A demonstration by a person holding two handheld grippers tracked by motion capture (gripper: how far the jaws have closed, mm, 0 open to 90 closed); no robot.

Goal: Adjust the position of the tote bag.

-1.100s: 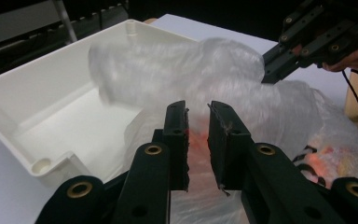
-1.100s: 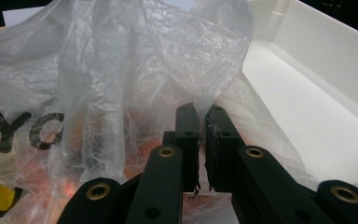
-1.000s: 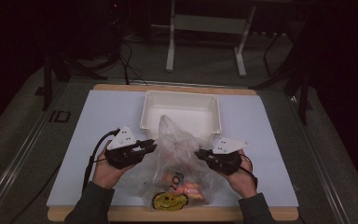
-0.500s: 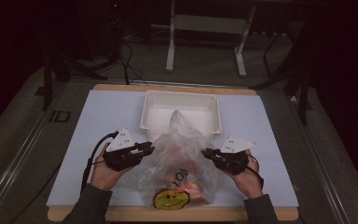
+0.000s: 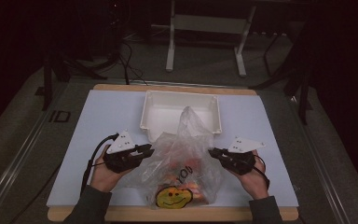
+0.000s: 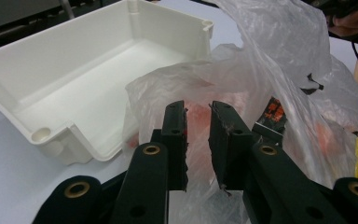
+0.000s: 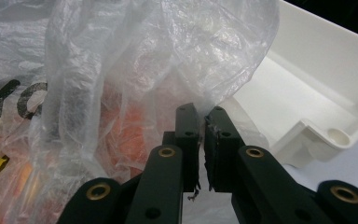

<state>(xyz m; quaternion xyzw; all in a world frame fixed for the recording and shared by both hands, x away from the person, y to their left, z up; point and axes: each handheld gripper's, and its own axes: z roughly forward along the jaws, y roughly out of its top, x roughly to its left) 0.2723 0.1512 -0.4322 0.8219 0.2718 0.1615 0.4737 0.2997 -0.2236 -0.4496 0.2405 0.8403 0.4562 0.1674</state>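
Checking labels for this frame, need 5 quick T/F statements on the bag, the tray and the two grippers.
1. The white tray is empty. True.
2. The plastic bag lies inside the tray. False: it sits on the table in front of the tray, its top peak rising before the tray's near wall.
3. The right gripper pinches bag film. True: its jaws are nearly closed on a fold.
4. The left gripper is at the tray's far wall. False: it is at the bag's left side.
5. The bag bears a yellow smiley face. True.
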